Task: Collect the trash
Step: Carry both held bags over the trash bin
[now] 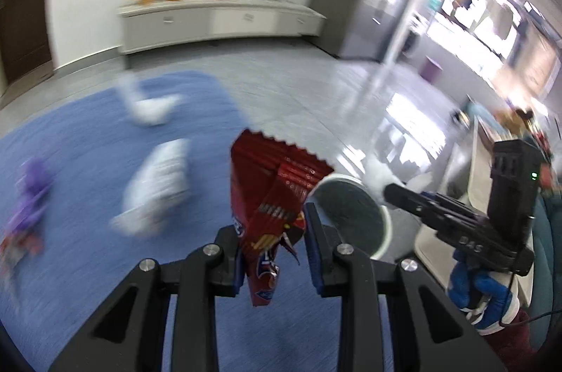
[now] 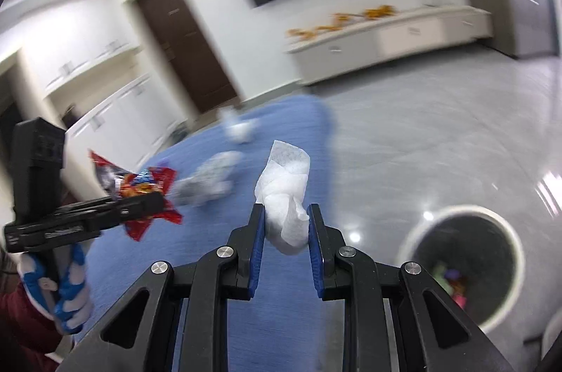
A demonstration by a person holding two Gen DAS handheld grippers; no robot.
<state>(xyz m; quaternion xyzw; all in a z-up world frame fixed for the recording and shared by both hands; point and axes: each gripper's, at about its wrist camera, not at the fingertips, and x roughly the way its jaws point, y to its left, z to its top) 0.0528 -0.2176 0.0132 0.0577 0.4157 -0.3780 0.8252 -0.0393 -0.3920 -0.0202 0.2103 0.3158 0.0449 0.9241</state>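
Only "DAS" can be read, on the black body of the right gripper point(image 1: 397, 194).

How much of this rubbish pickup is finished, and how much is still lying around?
Partly done. The round bin already has some colourful scraps inside. In hand: the left gripper holds a red snack wrapper, and the right gripper holds a white tissue; neither is in the bin yet. Left on the blue rug: two white crumpled pieces and a purple item.
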